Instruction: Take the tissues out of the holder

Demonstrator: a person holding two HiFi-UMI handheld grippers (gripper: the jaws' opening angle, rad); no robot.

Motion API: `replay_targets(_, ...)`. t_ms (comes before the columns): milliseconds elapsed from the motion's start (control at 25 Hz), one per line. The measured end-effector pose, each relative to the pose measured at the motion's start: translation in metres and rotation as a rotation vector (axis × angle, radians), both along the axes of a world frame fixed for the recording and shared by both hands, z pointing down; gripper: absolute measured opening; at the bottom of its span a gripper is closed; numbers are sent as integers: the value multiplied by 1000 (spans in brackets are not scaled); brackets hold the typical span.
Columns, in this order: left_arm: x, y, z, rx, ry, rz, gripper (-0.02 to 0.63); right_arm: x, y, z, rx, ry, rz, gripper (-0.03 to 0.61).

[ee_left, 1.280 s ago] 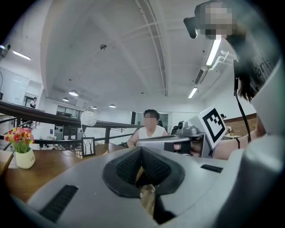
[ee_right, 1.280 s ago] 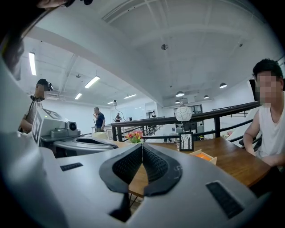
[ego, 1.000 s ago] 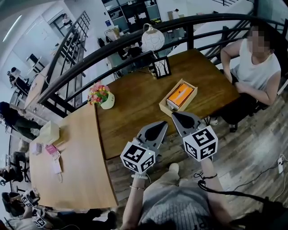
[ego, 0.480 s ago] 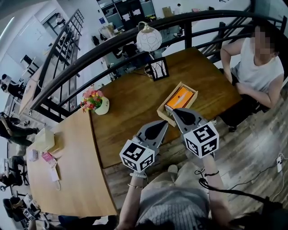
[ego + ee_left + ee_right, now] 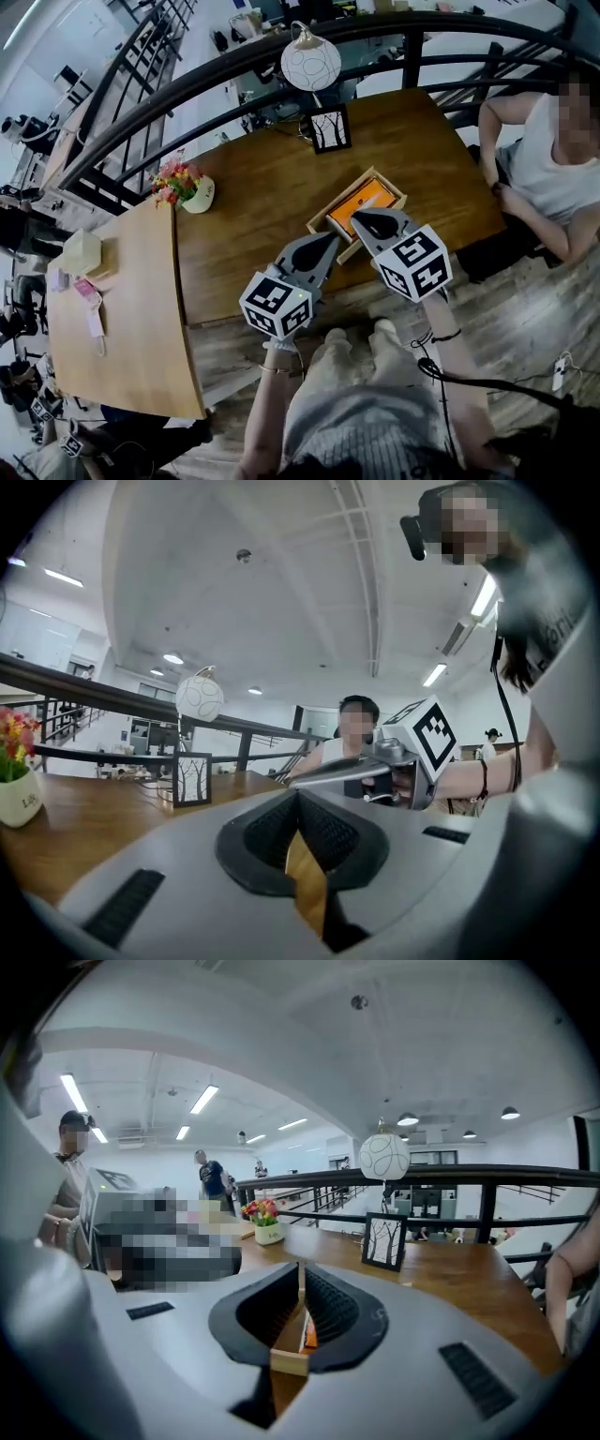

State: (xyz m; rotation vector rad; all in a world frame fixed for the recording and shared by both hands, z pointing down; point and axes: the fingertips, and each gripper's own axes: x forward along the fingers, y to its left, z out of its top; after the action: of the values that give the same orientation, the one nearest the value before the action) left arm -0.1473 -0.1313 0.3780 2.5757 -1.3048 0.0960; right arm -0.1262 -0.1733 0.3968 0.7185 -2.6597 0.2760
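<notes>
A wooden tissue holder [image 5: 342, 197] lies on the dark wood table [image 5: 253, 216], with an orange tissue pack [image 5: 364, 199] inside it. My right gripper [image 5: 357, 218] is shut and empty, its tip over the holder's near end. In the right gripper view [image 5: 301, 1274], the holder's rim [image 5: 289, 1361] and the orange pack [image 5: 309, 1335] show through the gap below the closed tips. My left gripper [image 5: 330, 241] is shut and empty, just left of the holder's near corner. The left gripper view [image 5: 298, 799] shows the right gripper [image 5: 375, 761] beside it.
A framed tree picture [image 5: 330, 129] and a white globe lamp [image 5: 310, 62] stand at the table's far edge. A flower pot [image 5: 195, 192] sits at the far left. A person [image 5: 553, 178] sits at the right end. A lighter table [image 5: 112, 309] adjoins on the left.
Both grippers have moved forward towards the holder. The right gripper's tip now reaches over its near end. Both stay shut.
</notes>
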Motion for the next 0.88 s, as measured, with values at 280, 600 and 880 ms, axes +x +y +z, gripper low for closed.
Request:
replay_targets(280, 9, -30, 16, -13, 11, -136, 8, 14, -39, 31, -8, 129, -233, 15)
replay_targets(600, -2, -44, 26, -31, 1, -247, 8, 4, -59, 63, 30, 342, -504, 94)
replay_targets(880, -2, -57, 37, -51, -37, -211, 8, 4, -67, 93, 101, 494, -630, 114)
